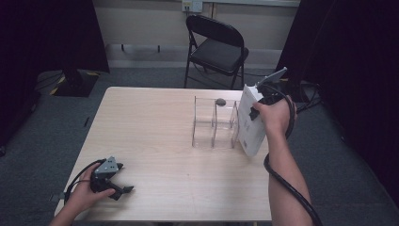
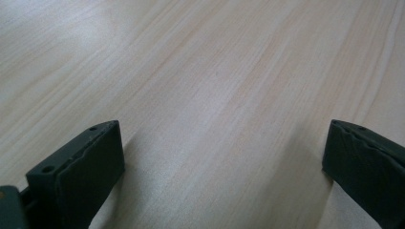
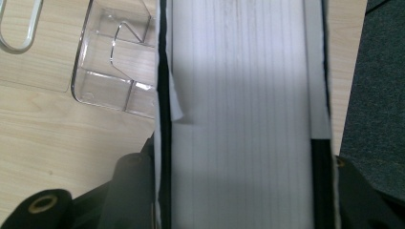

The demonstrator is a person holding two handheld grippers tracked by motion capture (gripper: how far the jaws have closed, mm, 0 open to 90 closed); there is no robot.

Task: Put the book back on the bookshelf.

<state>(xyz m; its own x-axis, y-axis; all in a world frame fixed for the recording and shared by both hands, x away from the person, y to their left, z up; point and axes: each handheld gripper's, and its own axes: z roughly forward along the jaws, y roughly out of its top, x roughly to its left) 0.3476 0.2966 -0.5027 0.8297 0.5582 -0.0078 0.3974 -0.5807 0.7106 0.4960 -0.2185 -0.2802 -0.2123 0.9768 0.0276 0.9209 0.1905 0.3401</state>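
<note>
Book (image 1: 250,123), white, thick: held upright at right of centre in the high view, clamped across its page block by the right gripper (image 1: 256,107), just beside the clear acrylic rack (image 1: 214,123). Step judged: carrying toward a slot. Next move calls for aligning it over a compartment and lowering. Left gripper (image 1: 118,181), lower left, rests on the table (image 1: 150,127), jaws wide, empty.

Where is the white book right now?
In the high view, the white book is held in the right gripper at the table's right edge, beside the clear rack.
</note>
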